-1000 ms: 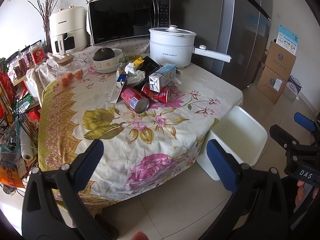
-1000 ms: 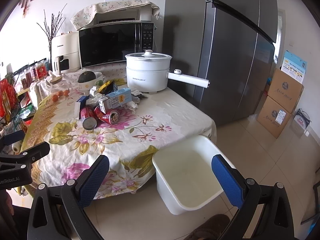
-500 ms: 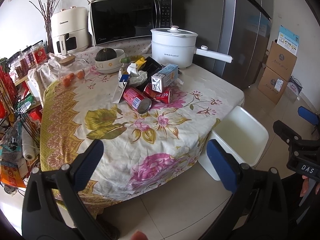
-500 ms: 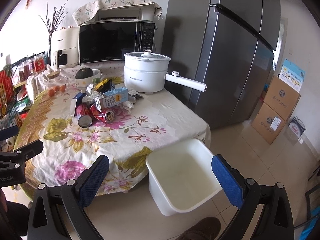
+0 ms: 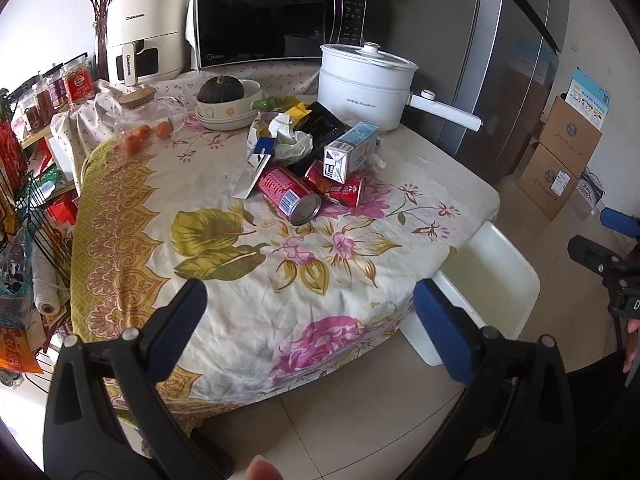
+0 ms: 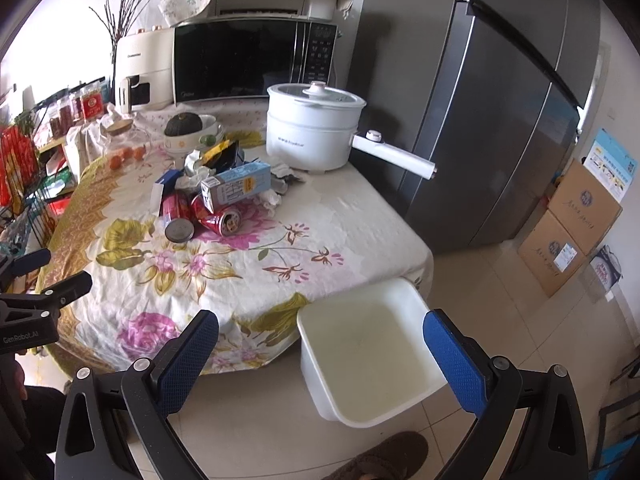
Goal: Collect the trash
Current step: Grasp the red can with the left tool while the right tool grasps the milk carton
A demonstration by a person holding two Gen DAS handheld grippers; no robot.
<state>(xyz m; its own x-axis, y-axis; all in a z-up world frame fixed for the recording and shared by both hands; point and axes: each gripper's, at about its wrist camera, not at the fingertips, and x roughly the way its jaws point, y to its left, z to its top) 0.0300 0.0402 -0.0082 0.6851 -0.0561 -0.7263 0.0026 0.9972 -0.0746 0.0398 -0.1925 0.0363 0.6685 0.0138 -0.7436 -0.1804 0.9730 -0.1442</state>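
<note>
A pile of trash lies mid-table on the floral cloth: two red cans on their sides, a pale blue milk carton resting on them, crumpled tissue, a black packet and a white-and-blue box. In the right wrist view I see the cans and the carton too. A white bin stands on the floor at the table's corner, nothing in it. My left gripper and right gripper both hang open, short of the table, holding nothing.
A white electric pot with a long handle stands behind the pile. A microwave, air fryer, bowl with a squash and glass jar fill the back. Fridge, cardboard boxes, wire rack flank the table.
Both cameras have drifted a little closer to the table. In the left wrist view the right gripper has slid further to the right edge. Nothing was grasped or moved.
</note>
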